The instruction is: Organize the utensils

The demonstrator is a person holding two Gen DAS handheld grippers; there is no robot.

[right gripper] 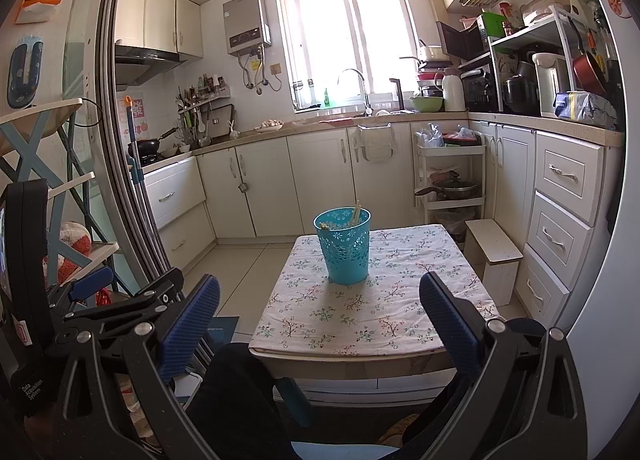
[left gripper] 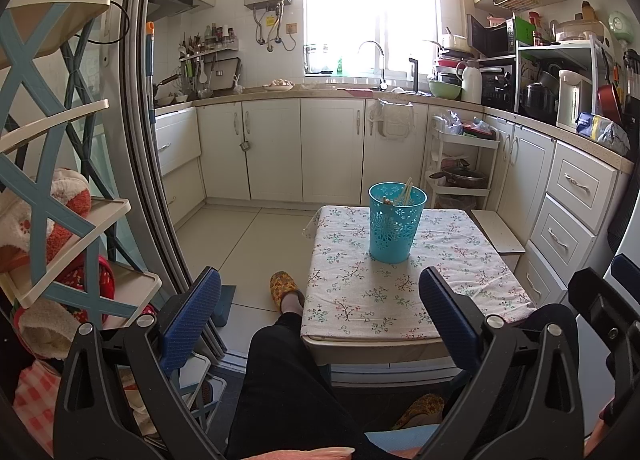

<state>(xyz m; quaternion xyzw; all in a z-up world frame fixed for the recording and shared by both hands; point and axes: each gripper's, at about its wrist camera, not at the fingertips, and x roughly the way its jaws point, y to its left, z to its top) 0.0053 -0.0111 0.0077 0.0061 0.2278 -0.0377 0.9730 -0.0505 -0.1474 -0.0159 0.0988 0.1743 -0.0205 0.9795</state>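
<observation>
Two grippers are in play, each with two blue-padded fingers, four pads in all. The left gripper (left gripper: 320,310) has its jaws spread wide, with nothing between the pads (left gripper: 192,316) and nothing touching them; it hangs over the near edge of the table and the person's dark-trousered leg (left gripper: 280,372). The right gripper (right gripper: 320,310) is spread just as wide and is likewise empty, its pads (right gripper: 448,320) clear of the cloth. In the left wrist view part of the right gripper shows at the far right edge, and in the right wrist view part of the left gripper shows at the left edge, so the two sit side by side and apart. Beyond the fingers stands one small table (left gripper: 360,344) covered by one floral cloth (left gripper: 360,300). On that cloth stands one turquoise cut-out basket (left gripper: 396,219), upright, towards the far end of the table and well apart from both grippers. Inside it are the utensils: pale chopsticks (left gripper: 407,189) leaning against the far right of the rim, and a few brown-tipped ends (left gripper: 387,200) just showing at the left of the rim; how many pieces there are I cannot tell. The rest of the cloth is bare. One foot in a yellow patterned slipper (left gripper: 285,284) rests on the tiled floor left of the table, and a second slipper (left gripper: 420,408) shows under the table's near edge. One low white stool (right gripper: 494,248) stands just right of the table, against the drawers.
</observation>
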